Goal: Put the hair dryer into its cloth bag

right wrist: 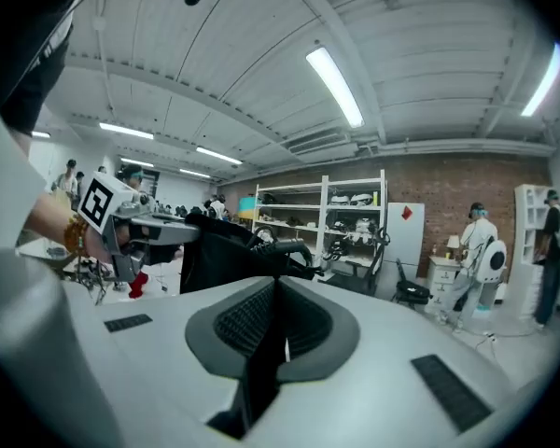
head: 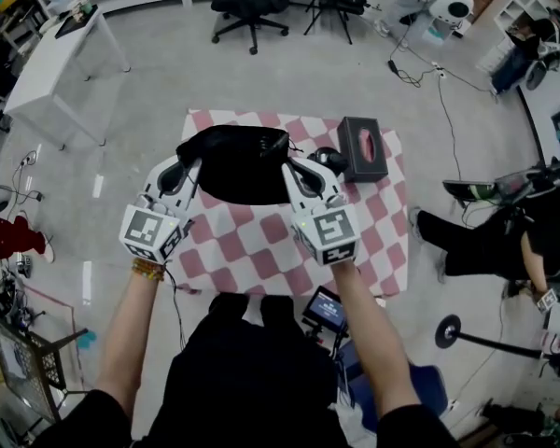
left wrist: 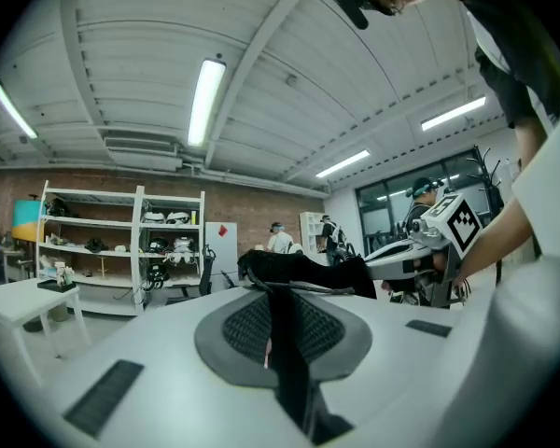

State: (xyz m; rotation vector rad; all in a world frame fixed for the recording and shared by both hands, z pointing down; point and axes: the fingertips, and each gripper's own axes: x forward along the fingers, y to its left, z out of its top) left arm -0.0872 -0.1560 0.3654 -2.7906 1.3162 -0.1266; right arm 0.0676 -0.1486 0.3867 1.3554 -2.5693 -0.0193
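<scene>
A black cloth bag (head: pixel 243 164) hangs stretched between the two grippers above a pink-and-white checkered cloth (head: pixel 261 250). The left gripper (head: pixel 190 156) pinches the bag's left edge and the right gripper (head: pixel 290 162) pinches its right edge, both with jaws closed on the fabric. A black tissue box (head: pixel 364 147) lies on the cloth's far right corner. A dark rounded object (head: pixel 328 158) sits just beside the box, partly hidden behind the right gripper.

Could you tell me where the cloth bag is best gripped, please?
Grip the cloth bag along its edge at opposite ends, coming in from each side. It is limp fabric, and the left gripper and right gripper, shut there, hold it spread.
</scene>
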